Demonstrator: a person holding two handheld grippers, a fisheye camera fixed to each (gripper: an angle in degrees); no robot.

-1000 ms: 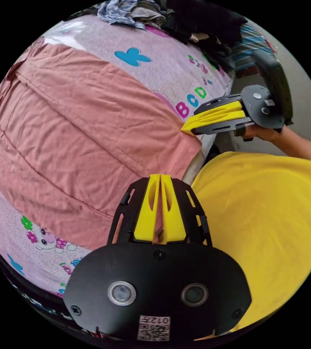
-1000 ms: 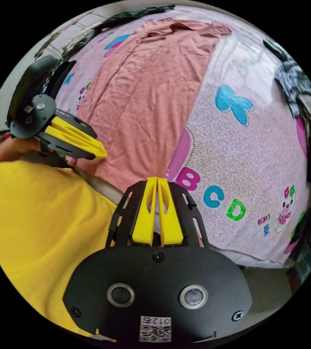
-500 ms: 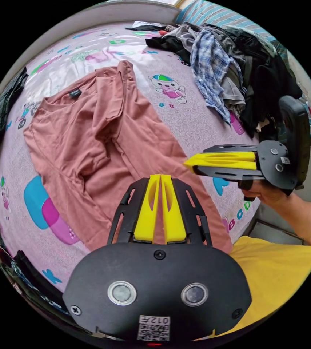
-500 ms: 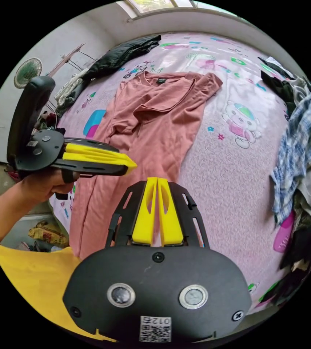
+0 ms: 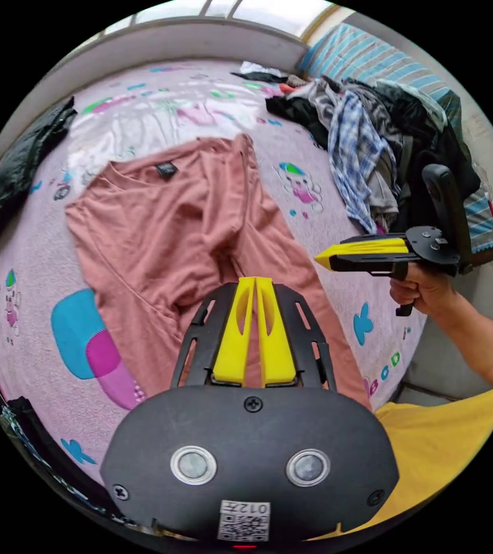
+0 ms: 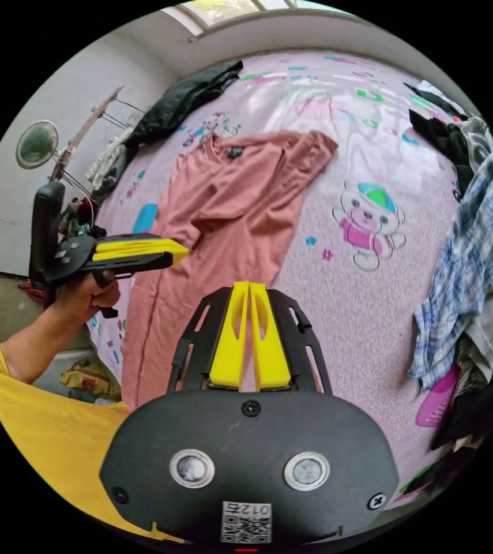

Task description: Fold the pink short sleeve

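Spreading beneath both of your tools is the bed [image 5: 160, 98], covered in a pink cartoon-print sheet, with bare sheet showing beyond the tip of your right hand-held gripper [image 6: 249, 285]. The pink short sleeve [image 5: 165, 231] lies on it, ahead of your left hand-held gripper [image 5: 255, 281], collar at the far end, one long edge folded in over the body and the cloth bunched in wrinkles near the middle. Its near hem runs under your left tool, towards the bed's near edge and your yellow shirt [image 5: 436, 438]. Past your right tool, off to its right side, a clothes pile [image 6: 477, 231] with a blue checked shirt crowds that edge of the bed. A dark garment [image 6: 183, 98] lies at the far left corner. Both tools hover above the cloth with their yellow jaws pressed together, gripping nothing. A fan [image 6: 37, 144] stands by the wall.
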